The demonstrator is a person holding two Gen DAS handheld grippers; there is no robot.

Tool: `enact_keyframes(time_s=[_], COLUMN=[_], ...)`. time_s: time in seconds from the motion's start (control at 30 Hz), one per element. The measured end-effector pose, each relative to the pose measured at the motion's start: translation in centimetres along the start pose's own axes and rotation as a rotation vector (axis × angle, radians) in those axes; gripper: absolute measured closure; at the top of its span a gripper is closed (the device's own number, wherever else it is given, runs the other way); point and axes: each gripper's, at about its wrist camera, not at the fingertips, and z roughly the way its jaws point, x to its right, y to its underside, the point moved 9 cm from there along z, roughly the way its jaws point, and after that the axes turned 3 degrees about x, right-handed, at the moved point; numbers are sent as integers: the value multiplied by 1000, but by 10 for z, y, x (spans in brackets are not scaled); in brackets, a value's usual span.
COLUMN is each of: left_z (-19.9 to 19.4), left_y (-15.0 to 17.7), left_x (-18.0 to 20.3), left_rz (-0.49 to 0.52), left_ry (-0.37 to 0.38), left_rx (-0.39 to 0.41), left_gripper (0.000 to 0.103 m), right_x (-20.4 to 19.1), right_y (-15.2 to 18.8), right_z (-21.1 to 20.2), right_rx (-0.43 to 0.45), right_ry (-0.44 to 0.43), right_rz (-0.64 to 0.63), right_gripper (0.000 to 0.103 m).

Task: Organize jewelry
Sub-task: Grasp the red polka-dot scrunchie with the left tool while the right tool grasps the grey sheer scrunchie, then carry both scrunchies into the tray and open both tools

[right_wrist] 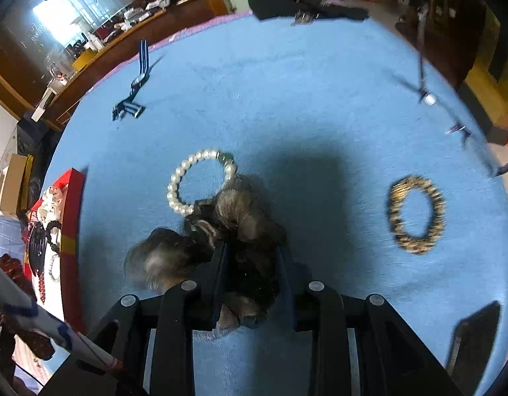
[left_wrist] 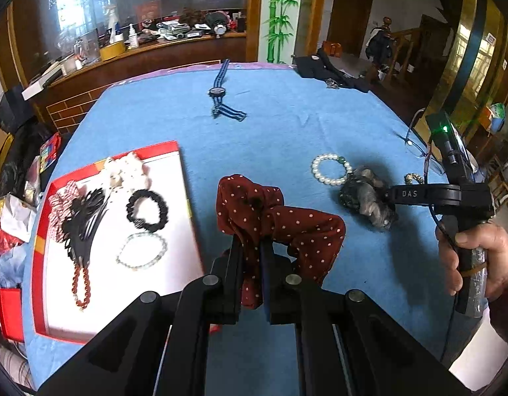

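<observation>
My left gripper [left_wrist: 252, 250] is shut on a dark red polka-dot scrunchie [left_wrist: 280, 221], held above the blue cloth just right of the red-rimmed tray [left_wrist: 174, 148]. The tray holds a black scrunchie [left_wrist: 147, 210], a pale bead bracelet [left_wrist: 142, 251], a red bead string [left_wrist: 81, 285], a white scrunchie [left_wrist: 127, 170] and black clips. My right gripper [right_wrist: 252, 247] is shut on a grey-brown scrunchie [right_wrist: 240, 217] resting on the cloth, also in the left wrist view [left_wrist: 369, 198]. A pearl bracelet [right_wrist: 179, 186] touches that scrunchie.
A striped-strap watch [left_wrist: 217, 92] lies at the far middle of the blue table [left_wrist: 287, 115]. A gold-and-black bracelet [right_wrist: 415, 213] lies to the right. Eyeglasses [left_wrist: 422, 145] and a dark phone [right_wrist: 475, 336] sit near the right edge. Dark cloth [left_wrist: 326, 69] lies at the far edge.
</observation>
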Motion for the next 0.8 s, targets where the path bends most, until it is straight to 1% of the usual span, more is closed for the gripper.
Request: enact_keyframes(time_s=[0.03,0.1,0.13,0.23,0.3,0.37,0.47,0.6,0.8], left_z=[-1,-3,-4,-9,-12,-15,-21,-31,-42], left_y=[1,4,6,8,9,11,14,19,30], left_x=[-4,-13,-16,-29,-38,-46,-63,-86,-129], left_rz=[-2,-12,-17,-32,-45,-53,-65,-83,-128], left_ry=[-7,-15,-18,-28,-32,-33,-44,-64,-98], left_rx=[1,-3,-3,1,3,6,11,20,26], left_gripper=[94,94,94,94,94,94,94,94,94], right_x=[-2,-8,-12,-42,-71,-101,-136,-172,-218], right_y=[1,3,4,6,11,19,32,43,60], right_z=[-1,-10,-16,-44,-63,-78,-90,-93,-82], right_rx=[3,19,30,88,117,130,131,135,107], right_ry=[-10,-15,-21,-66,-113,-165,-221,-247,-278], right_rz=[-2,-7,-3,-25,-58,-90,-129,-178,-230], right_gripper=[87,94,95,96,96,96,96,96,96])
